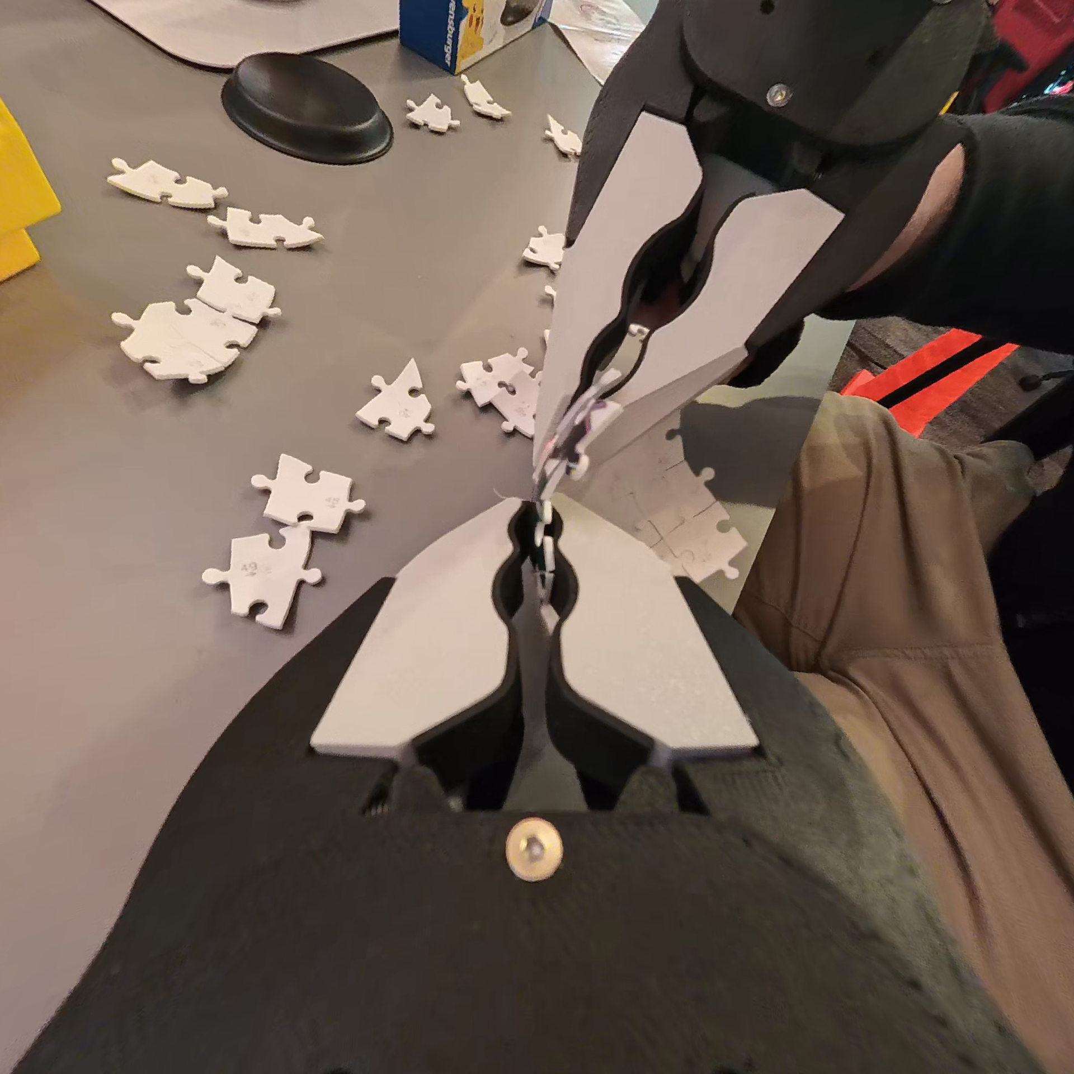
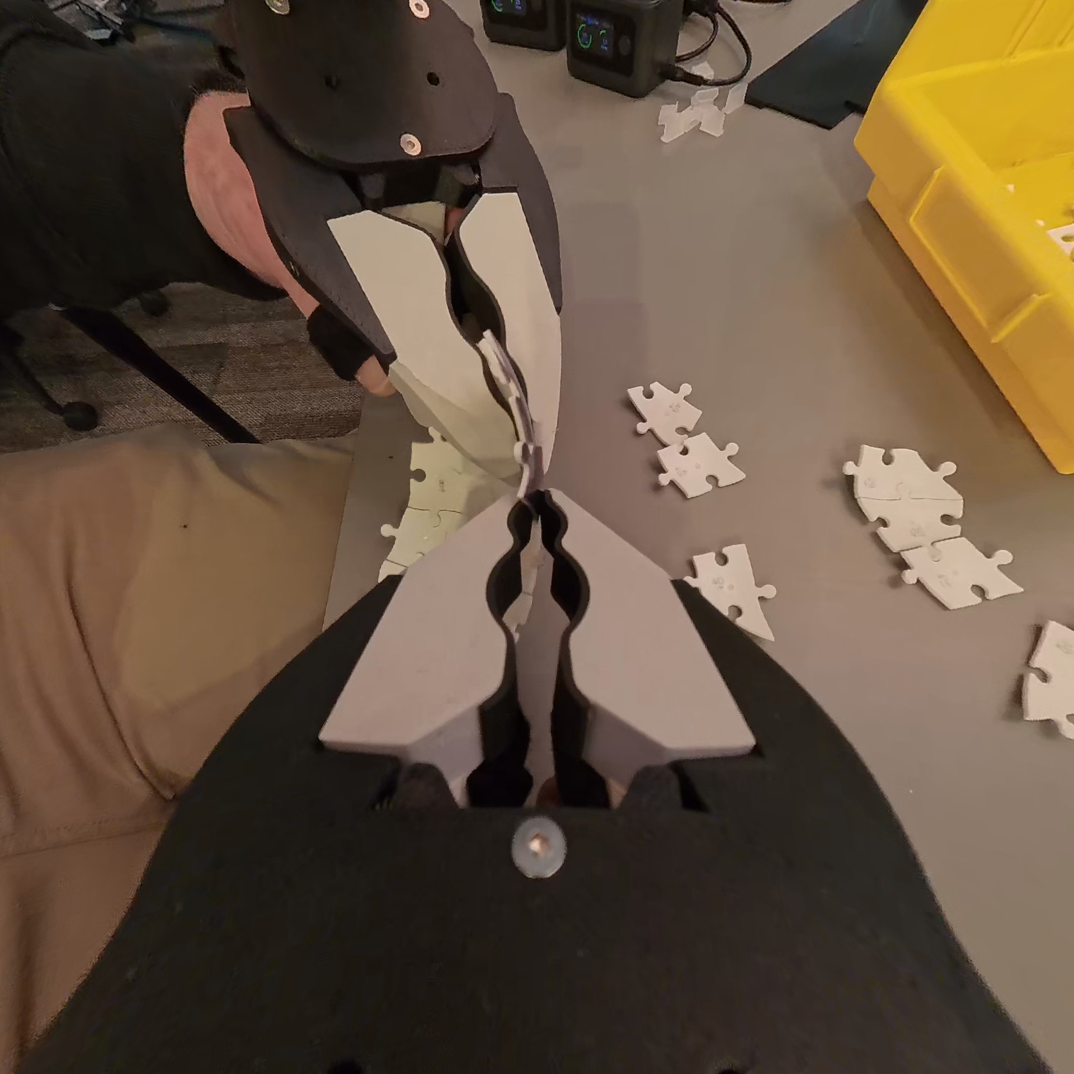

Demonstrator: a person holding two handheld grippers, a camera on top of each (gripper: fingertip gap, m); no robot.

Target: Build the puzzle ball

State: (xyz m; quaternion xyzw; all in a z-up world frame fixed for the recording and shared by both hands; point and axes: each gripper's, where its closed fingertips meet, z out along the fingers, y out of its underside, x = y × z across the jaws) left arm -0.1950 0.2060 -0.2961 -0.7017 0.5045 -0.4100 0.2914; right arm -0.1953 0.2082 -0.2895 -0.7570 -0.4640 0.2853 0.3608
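Note:
My left gripper (image 1: 537,510) is shut on a white puzzle piece (image 1: 545,543), seen edge-on between its grey pads. My right gripper (image 1: 559,465) comes in from the upper right, shut on another puzzle piece (image 1: 584,415) with a printed face. The two pieces meet tip to tip above the table's near edge; I cannot tell whether they are locked together. In the right wrist view my right gripper (image 2: 537,498) holds its piece (image 2: 526,581), and the left gripper (image 2: 537,460) holds its piece (image 2: 510,383). A curved strip of joined pieces (image 1: 688,526) lies below them, also in the right wrist view (image 2: 433,511).
Several loose white pieces (image 1: 305,494) (image 2: 700,465) lie face down on the grey table (image 1: 407,279). A black oval stand (image 1: 308,107) and a blue box (image 1: 459,35) sit at the back. A yellow bin (image 2: 982,192) stands at the right. A person's tan trouser leg (image 1: 906,668) is beside the table edge. My left and right fingertips are right by each other.

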